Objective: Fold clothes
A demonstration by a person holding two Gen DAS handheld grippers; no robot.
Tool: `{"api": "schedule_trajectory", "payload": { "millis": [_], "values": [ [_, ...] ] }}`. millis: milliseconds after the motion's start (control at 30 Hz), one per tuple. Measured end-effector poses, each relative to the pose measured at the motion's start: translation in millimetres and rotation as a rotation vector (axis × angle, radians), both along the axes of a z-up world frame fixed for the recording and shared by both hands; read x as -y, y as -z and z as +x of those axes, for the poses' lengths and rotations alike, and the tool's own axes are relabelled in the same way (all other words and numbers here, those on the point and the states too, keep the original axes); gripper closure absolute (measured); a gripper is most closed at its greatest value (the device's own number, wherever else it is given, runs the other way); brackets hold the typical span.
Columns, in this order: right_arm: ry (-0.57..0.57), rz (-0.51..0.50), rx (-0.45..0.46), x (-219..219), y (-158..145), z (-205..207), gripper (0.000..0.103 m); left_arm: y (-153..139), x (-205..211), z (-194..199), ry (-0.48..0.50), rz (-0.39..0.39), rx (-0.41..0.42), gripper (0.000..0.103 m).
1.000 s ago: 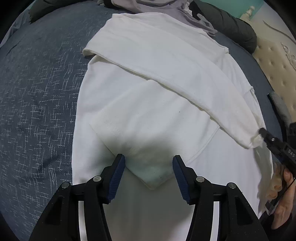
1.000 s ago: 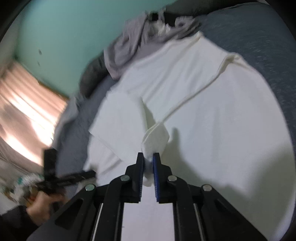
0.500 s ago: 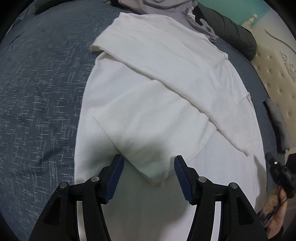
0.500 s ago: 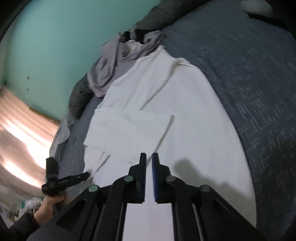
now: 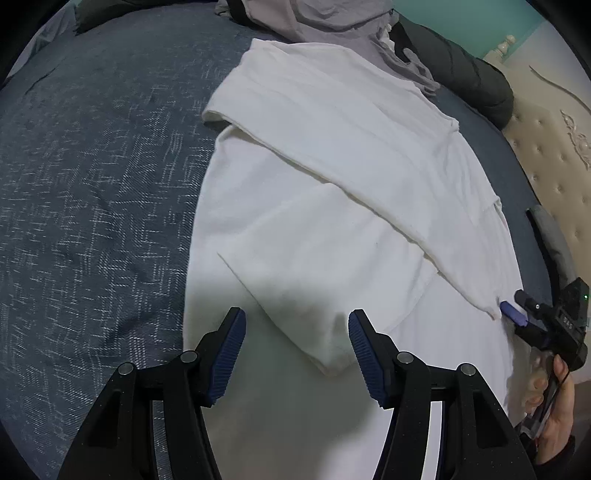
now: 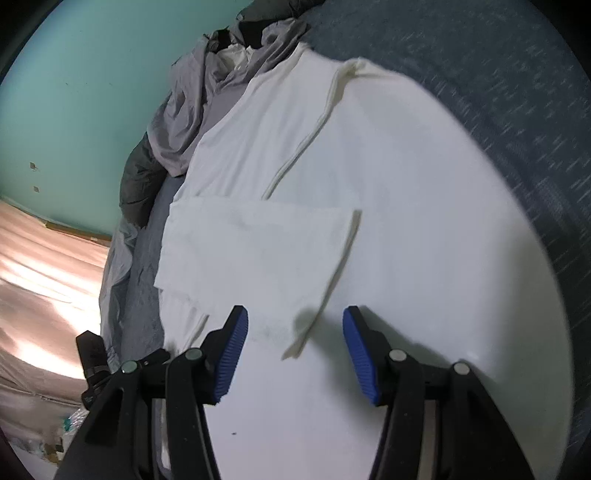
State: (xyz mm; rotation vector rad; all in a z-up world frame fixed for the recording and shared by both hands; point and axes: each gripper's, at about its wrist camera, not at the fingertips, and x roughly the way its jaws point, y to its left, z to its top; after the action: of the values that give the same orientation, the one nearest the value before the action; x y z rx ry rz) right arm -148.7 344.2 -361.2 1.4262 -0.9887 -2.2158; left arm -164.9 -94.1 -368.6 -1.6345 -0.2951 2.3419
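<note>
Lying flat on the dark blue bed cover [image 5: 92, 192]: white shirt [image 5: 332, 206], both sleeves folded across the body.

Hovering over the near part of the shirt: left gripper [image 5: 296, 350], jaws standing apart, nothing pinched. Showing between and just beyond its blue pads [image 5: 229, 354]: the rounded end of one folded sleeve [image 5: 328, 354], lying on the shirt body, not pressed by either pad as far as can be told.

Crossing diagonally above it: second sleeve [image 5: 369, 173], its cuff ending at the shirt's right edge, just beside the tip of the right gripper [image 5: 513, 314] seen there, held in a hand [image 5: 554, 417].

Seen from the right wrist: right gripper [image 6: 293, 350] with jaws having just been opening, now apart and gripping nothing. Lying flat ahead of it and between the pads: sleeve cuff corner [image 6: 299, 343], resting on the shirt, free of both pads.

Piled at the far end of the shirt: grey garment [image 5: 332, 26], touching or overlapping its far edge, with a dark pillow [image 5: 461, 66] beside it.
</note>
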Motion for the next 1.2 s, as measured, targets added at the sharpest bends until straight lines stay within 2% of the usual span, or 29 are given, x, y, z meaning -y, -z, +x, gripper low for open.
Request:
{"api": "schedule_trajectory", "payload": {
  "millis": [233, 333, 433, 500, 533, 633, 700, 800, 1067, 1200],
  "values": [
    [0.008, 0.013, 0.039, 8.1, 1.3, -10.9, 0.049, 6.9, -9.5, 0.9, 0.004, 0.059, -0.001, 0.039],
    [0.005, 0.03, 0.047, 13.7, 1.7, -17.3, 0.055, 12.4, -15.2, 4.3, 0.003, 0.084, -0.005, 0.039],
    [0.017, 0.033, 0.052, 14.1, 1.8, -19.6, 0.064, 11.1, -13.3, 8.2, 0.005, 0.109, -0.001, 0.038],
    [0.021, 0.027, 0.046, 15.2, 1.4, -21.2, 0.078, 7.3, -14.7, 7.2, 0.005, 0.114, -0.002, 0.038],
    [0.021, 0.027, 0.045, 15.7, 1.4, -21.9, 0.09, 6.5, -14.5, 5.8, 0.004, 0.115, -0.002, 0.038],
    [0.013, 0.047, 0.032, 18.4, 0.5, -23.8, 0.099, 4.2, -14.0, 1.5, 0.004, 0.118, -0.002, 0.038],
    [0.011, 0.064, 0.015, 20.1, -4.1, -24.5, 0.1, 2.5, -11.9, 1.4, -0.002, 0.123, -0.004, 0.038],
    [-0.004, 0.073, -0.032, 21.4, -20.4, -21.8, 0.101, -0.3, -7.8, 1.5, -0.007, 0.127, -0.009, 0.038],
    [-0.056, 0.075, -0.217, 11.7, -103.9, -2.1, 0.101, -2.3, 7.3, -1.3, -0.029, 0.118, -0.006, 0.038],
    [-0.051, 0.085, -0.263, 0.0, -124.2, 8.6, 0.101, -8.2, 18.9, 0.3, -0.035, 0.111, -0.015, 0.038]
  ]
}}
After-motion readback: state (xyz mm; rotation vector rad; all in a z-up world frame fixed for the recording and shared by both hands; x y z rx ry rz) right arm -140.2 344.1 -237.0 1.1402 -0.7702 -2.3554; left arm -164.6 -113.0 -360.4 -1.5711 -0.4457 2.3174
